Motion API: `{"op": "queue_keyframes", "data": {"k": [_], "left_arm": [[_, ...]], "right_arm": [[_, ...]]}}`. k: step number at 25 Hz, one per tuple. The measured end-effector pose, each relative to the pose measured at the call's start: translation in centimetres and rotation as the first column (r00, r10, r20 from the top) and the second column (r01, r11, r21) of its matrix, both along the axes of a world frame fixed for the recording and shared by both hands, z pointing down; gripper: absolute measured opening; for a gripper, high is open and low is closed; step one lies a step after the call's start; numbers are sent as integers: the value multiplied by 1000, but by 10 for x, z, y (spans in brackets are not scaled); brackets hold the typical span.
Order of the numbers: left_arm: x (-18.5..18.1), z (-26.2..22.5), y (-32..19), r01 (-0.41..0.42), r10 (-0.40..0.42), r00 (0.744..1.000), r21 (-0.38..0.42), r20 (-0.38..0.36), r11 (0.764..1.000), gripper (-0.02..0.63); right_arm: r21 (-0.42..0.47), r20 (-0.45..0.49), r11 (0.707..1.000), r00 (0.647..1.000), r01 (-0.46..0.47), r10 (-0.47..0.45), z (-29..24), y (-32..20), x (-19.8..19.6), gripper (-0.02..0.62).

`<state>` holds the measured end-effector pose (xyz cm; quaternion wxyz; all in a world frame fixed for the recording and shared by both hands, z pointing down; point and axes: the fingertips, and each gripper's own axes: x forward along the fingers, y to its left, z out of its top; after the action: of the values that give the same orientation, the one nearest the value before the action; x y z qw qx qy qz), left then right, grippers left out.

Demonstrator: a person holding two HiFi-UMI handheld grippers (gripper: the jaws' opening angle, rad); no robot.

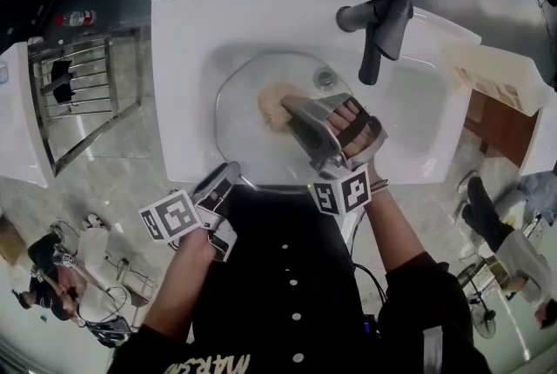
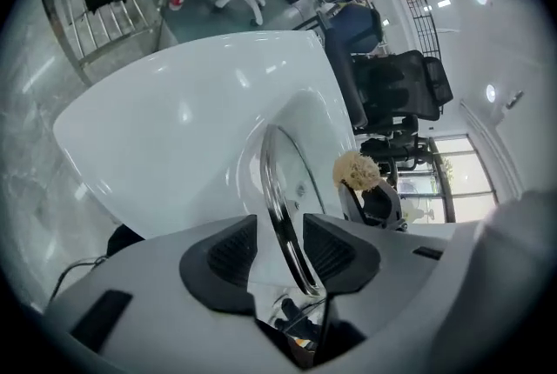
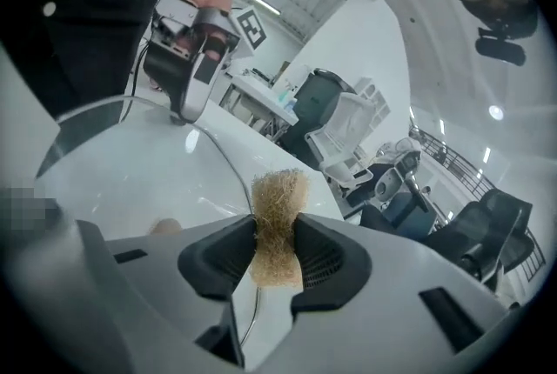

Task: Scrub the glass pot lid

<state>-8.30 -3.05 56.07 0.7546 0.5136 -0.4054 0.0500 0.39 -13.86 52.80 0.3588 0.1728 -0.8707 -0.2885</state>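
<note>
The glass pot lid (image 1: pixel 244 116) lies tilted in the white sink (image 1: pixel 191 24). Its metal rim (image 2: pixel 277 190) runs between the jaws of my left gripper (image 2: pixel 280 235), which stand open with a gap on either side of it. From above, the left gripper (image 1: pixel 228 178) sits at the sink's near edge, by the lid's near rim. My right gripper (image 3: pixel 275 246) is shut on a tan fibrous scrubber (image 3: pixel 277 207). Over the basin, the right gripper (image 1: pixel 291 107) holds that scrubber (image 1: pixel 274 105) against the lid's glass. The left gripper view shows the scrubber (image 2: pixel 357 170) beyond the rim.
A dark faucet (image 1: pixel 376 29) overhangs the basin at the back right, with the drain (image 1: pixel 325 78) below it. A metal rack (image 1: pixel 78 94) stands on the floor to the left. A cardboard box (image 1: pixel 500 94) sits to the right of the sink.
</note>
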Motion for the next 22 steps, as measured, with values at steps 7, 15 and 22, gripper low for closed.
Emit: {"op": "queue_keyframes", "data": {"k": [7,15,22], "left_arm": [[7,6,-8,40,-41,998,-36,-40,999,116],[4,8,-4,5,-6,1000,-58,-11,998,112],[6,5,-10,-19,19,1000,-7,-9,1000,114]], "right_arm": [[23,-90,995,991,100,-97,33,-11,-18,144],[27,-241,975,948,222,-209,77,-27,-29,144],[8,-294,951,910,308,-292,102,-23,-50,144]]}}
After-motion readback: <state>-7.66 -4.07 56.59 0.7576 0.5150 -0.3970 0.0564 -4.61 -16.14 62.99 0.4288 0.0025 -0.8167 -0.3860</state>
